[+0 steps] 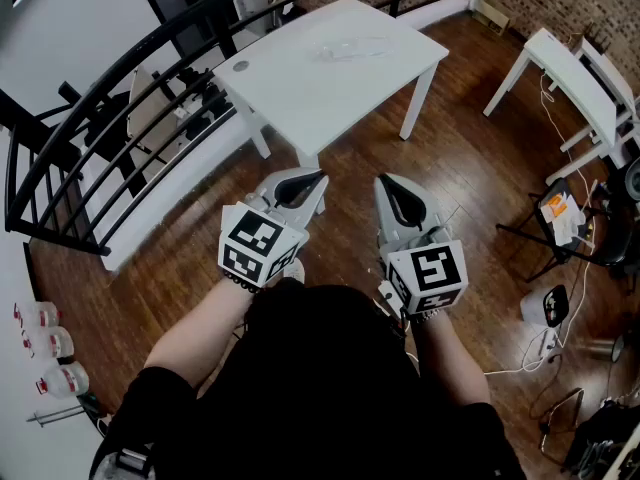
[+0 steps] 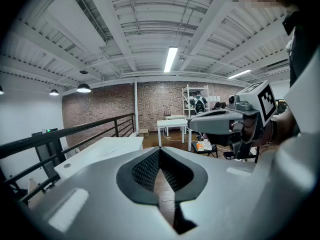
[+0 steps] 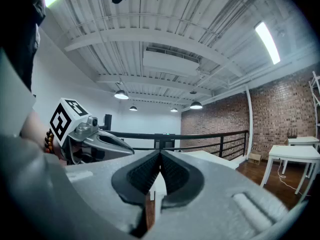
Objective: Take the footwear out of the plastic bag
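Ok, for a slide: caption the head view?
Left gripper and right gripper, both shut, held short of white table bearing a clear bag.

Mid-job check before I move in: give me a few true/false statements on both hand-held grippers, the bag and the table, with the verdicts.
1. The left hand-held gripper is shut with nothing between its jaws. True.
2. The right hand-held gripper is clamped on the plastic bag. False: it is shut and empty, and the plastic bag lies on the white table, apart from both grippers.
3. Both grippers are held over the wooden floor, short of the table. True.
4. The footwear lies out on the table beside the bag. False: no footwear shows beside the bag, and what the bag holds is too faint to tell.
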`<state>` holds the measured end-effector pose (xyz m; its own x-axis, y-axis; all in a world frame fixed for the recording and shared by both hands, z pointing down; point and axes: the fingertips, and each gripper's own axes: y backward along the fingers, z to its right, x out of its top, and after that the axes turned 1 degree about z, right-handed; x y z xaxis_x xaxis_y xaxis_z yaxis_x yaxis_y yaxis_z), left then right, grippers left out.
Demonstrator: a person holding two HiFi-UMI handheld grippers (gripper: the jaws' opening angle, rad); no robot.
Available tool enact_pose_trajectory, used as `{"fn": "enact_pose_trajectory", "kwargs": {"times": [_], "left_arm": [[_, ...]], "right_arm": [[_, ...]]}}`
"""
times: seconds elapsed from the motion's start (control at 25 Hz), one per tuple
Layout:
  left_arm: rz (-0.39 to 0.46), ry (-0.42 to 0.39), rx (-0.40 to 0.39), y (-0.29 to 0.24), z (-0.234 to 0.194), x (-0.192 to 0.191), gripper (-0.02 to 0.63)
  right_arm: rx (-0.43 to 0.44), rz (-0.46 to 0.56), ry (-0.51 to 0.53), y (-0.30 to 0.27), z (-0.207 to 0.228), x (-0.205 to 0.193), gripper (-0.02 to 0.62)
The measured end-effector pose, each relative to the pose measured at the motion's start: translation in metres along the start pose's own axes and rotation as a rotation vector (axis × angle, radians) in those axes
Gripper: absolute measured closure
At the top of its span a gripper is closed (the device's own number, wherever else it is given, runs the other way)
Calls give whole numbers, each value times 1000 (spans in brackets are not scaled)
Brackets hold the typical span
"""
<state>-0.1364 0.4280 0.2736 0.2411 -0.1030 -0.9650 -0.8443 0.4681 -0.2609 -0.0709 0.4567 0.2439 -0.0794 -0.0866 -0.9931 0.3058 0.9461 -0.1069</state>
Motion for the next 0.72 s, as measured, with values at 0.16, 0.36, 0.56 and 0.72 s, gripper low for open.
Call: {"fn": "enact_pose_trajectory", "kwargs": {"times": [0.16,0.36,0.56,0.72], "left_arm": [[-1,0,-4,-9,-10,0,591],[7,19,-15,-33,-32,0,591],[25,49,-34,-72,-61,0,591],[32,84,-45,-107,-100,-4,591]], "right_arm": [[2,-7,-4,-11,6,-2,606],[-1,-26,6,-35,20,-6,606],[-10,-61,25,-70,47,-13,606],[-15,-95,37,-114,72,-19,606]]}}
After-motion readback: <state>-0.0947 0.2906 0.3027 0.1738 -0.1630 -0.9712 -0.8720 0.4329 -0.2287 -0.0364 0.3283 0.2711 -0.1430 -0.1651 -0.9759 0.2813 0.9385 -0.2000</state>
